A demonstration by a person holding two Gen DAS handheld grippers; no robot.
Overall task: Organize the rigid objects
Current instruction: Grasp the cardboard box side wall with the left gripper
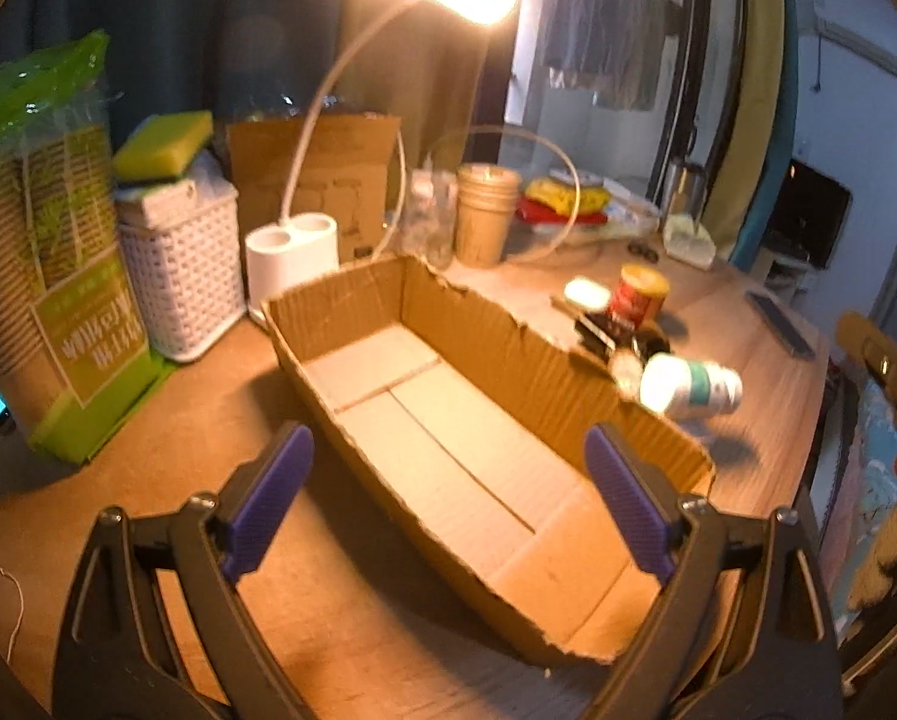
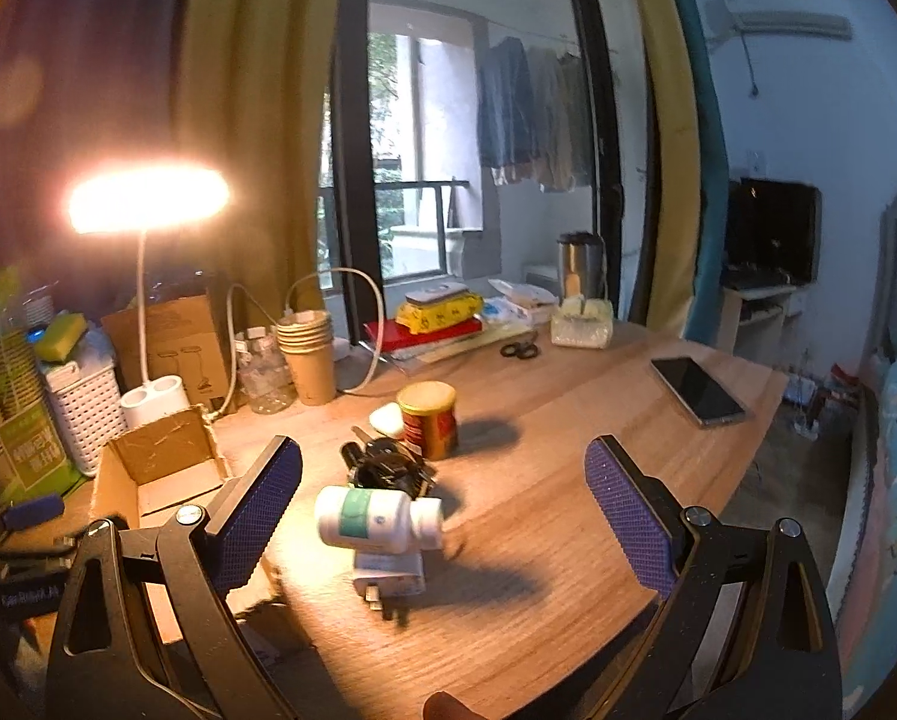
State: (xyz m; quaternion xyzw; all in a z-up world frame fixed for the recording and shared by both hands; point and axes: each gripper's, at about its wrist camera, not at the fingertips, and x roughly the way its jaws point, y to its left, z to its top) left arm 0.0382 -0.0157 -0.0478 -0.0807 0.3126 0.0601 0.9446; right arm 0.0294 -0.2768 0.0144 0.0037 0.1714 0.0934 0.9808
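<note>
Probably light, stiff and slick: white pill bottle (image 2: 378,519), lying at 12 o'clock of spread, empty right hand-held gripper (image 2: 442,516), best pinched across its barrel.

Left wrist view close above cardboard box (image 1: 448,450), angled down toward lamp base, right wrist view higher over table (image 2: 568,450), facing window, both share white bottle (image 1: 688,387) (image 2: 376,519), red can (image 1: 637,297) (image 2: 429,417), lamp
</note>
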